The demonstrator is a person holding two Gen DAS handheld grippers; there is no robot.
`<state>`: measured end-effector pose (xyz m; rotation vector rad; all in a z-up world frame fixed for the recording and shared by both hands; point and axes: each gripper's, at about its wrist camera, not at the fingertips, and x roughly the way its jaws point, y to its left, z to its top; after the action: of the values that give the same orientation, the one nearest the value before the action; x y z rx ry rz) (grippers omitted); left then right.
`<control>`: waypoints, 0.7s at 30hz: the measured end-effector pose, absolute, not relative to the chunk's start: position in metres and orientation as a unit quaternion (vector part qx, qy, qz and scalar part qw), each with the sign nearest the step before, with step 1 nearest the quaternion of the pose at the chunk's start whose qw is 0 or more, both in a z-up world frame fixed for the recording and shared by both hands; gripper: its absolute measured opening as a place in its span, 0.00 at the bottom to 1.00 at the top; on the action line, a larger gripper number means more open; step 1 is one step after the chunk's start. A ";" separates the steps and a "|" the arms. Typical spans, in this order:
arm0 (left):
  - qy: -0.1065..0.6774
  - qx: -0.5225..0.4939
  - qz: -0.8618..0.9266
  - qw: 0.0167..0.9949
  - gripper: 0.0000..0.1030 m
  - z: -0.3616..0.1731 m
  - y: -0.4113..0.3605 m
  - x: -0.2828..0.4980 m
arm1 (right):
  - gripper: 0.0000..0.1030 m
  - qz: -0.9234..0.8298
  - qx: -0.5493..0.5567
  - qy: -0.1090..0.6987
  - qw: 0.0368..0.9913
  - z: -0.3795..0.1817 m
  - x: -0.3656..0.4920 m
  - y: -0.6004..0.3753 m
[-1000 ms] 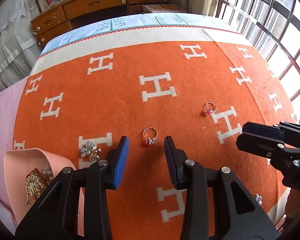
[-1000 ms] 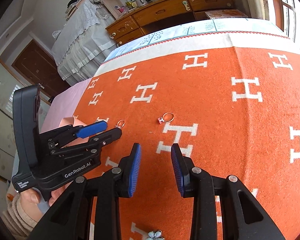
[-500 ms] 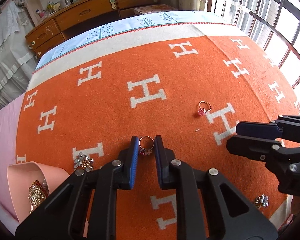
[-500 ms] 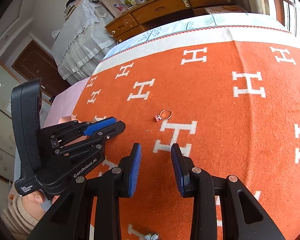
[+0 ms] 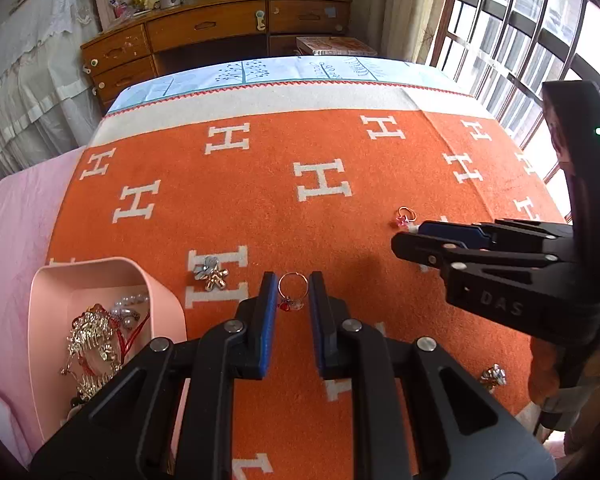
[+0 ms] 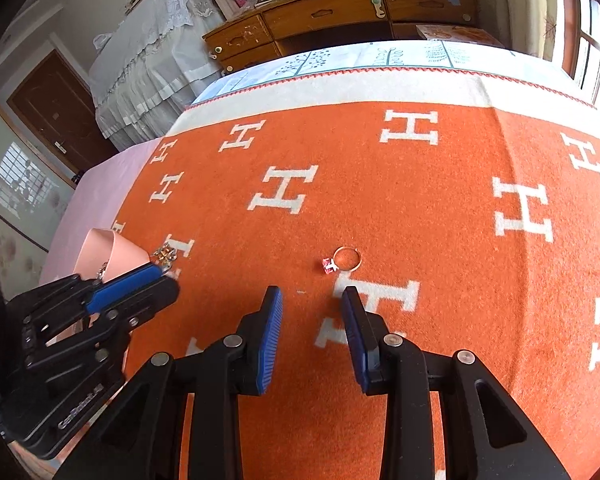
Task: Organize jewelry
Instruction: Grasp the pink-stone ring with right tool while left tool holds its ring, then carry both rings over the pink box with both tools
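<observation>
The left tool (image 5: 293, 294) was pinching a thin ring with a red charm (image 5: 292, 292) between its blue pads, jaws nearly together; the right tool (image 6: 311, 312) stood partly spread with nothing between its pads, above the orange blanket (image 6: 420, 208); a second ring with a pink stone (image 6: 343, 261) lay on the blanket just beyond its tips; left of the pinched ring sat a flower clip (image 5: 211, 273), then a pink tray (image 5: 50, 292) already holding jewelry; a wooden dresser (image 5: 220, 36) stood farthest back.

A gold ring with red stones (image 5: 293, 292) sits pinched upright between blue pads above the orange blanket (image 5: 340, 232).
</observation>
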<state>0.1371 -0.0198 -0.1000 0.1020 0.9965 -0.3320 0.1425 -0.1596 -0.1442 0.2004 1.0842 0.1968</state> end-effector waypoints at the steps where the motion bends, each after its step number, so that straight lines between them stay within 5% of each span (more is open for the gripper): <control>1: 0.475 0.040 -0.160 0.864 0.13 -0.098 -0.015 0.134 | 0.31 0.088 0.088 0.514 0.849 -0.144 0.145 -0.157; 16: 0.466 -0.049 -0.145 0.871 0.13 -0.082 0.043 0.129 | 0.30 0.050 -0.063 0.483 0.872 -0.151 0.160 -0.118; 21: 0.458 -0.067 -0.142 0.875 0.13 -0.074 0.056 0.126 | 0.16 0.047 -0.070 0.481 0.873 -0.151 0.157 -0.120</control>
<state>0.1264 0.0556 -0.0737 -0.1402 0.9571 -0.2964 0.1574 -0.1199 -0.1512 -0.1456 1.0046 0.0981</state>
